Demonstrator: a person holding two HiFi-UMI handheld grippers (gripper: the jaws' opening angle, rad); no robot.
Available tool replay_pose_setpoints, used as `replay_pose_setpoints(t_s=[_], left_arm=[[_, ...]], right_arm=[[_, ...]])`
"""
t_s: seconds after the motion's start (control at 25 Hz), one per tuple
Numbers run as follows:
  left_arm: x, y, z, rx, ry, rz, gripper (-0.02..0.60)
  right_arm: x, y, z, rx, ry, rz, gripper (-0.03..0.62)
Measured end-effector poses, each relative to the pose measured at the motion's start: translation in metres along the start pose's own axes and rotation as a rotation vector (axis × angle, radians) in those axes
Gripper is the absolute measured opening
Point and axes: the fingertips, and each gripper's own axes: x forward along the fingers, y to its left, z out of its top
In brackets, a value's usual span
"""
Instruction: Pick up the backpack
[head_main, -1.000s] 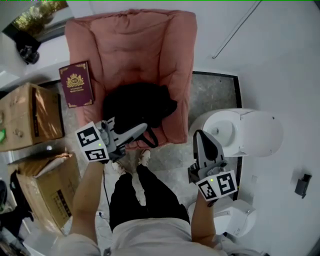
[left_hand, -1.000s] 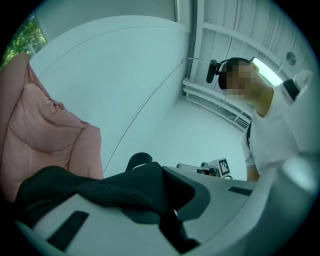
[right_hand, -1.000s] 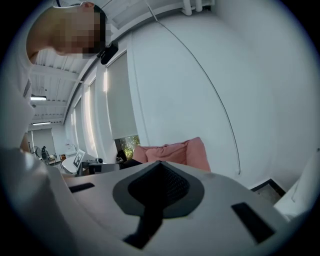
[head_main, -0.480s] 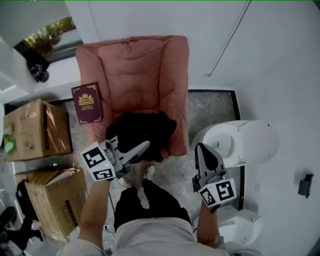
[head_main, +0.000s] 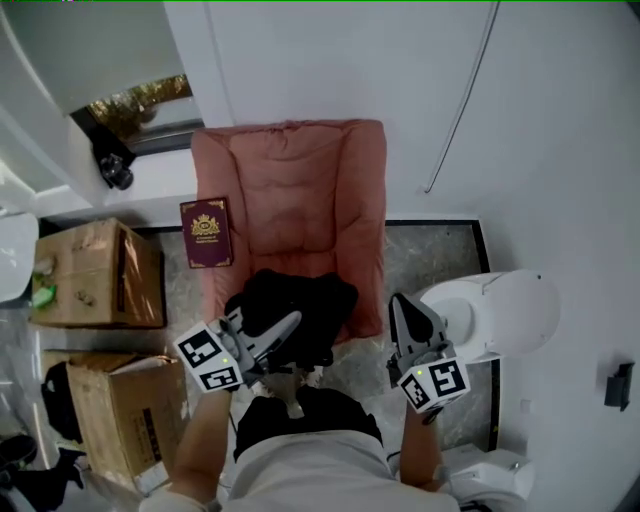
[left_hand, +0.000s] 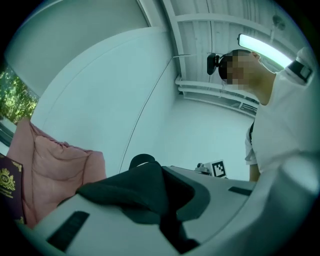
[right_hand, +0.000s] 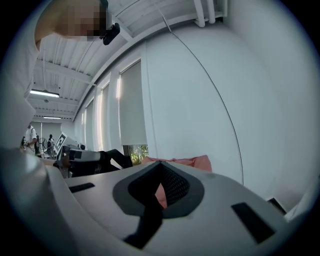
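Observation:
The black backpack (head_main: 298, 303) hangs over the front edge of the pink armchair (head_main: 295, 190), lifted by its top. My left gripper (head_main: 291, 323) is shut on a black strap of the backpack (left_hand: 131, 186), which fills the space between its jaws in the left gripper view. The right gripper (head_main: 398, 301) is held beside the chair's right arm, apart from the backpack, shut with nothing in it. In the right gripper view the chair (right_hand: 176, 162) shows beyond the closed jaws, and the left gripper (right_hand: 80, 156) with the black strap is at the left.
A maroon book (head_main: 206, 233) lies by the chair's left arm. Two cardboard boxes (head_main: 95, 275) (head_main: 120, 405) stand at the left. A white rounded appliance (head_main: 500, 310) sits at the right on the grey mat (head_main: 430, 255). A white wall rises behind the chair.
Both grippers have risen. The backpack has come up off the seat and toward the chair's front edge with the left gripper. The head view has pulled back from the chair.

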Motion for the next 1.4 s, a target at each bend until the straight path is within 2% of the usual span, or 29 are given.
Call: replay_pose_setpoints(t_s=[0.2,0.36,0.72,0.96,1.16,1.4], left_arm=[[-0.026,-0.004,0.036,0.002,-0.075,0.108,0.028],[-0.049,-0.013,0.056,0.019,-0.122,0.155,0.028],[-0.117,-0.012,0.104,-0.009,-0.296,0.315,0.028],[-0.145,-0.019,0.128,0.030,-0.328,0.398,0.028],[-0.165,-0.037,0.150,0.071,-0.350,0.430,0.028],[-0.206,-0.054,0.184,0.124,-0.449,0.489,0.028]], right_arm=[[0.001,0.018,0.033,-0.040,-0.062,0.053,0.020],[0.003,0.040,0.050,-0.071,-0.094,0.098,0.020],[-0.001,0.045,0.058,-0.078,-0.106,0.103,0.020],[0.007,0.047,0.055,-0.068,-0.097,0.109,0.020],[0.019,0.046,0.066,-0.077,-0.112,0.120,0.020],[0.032,0.054,0.080,-0.099,-0.126,0.156,0.020]])
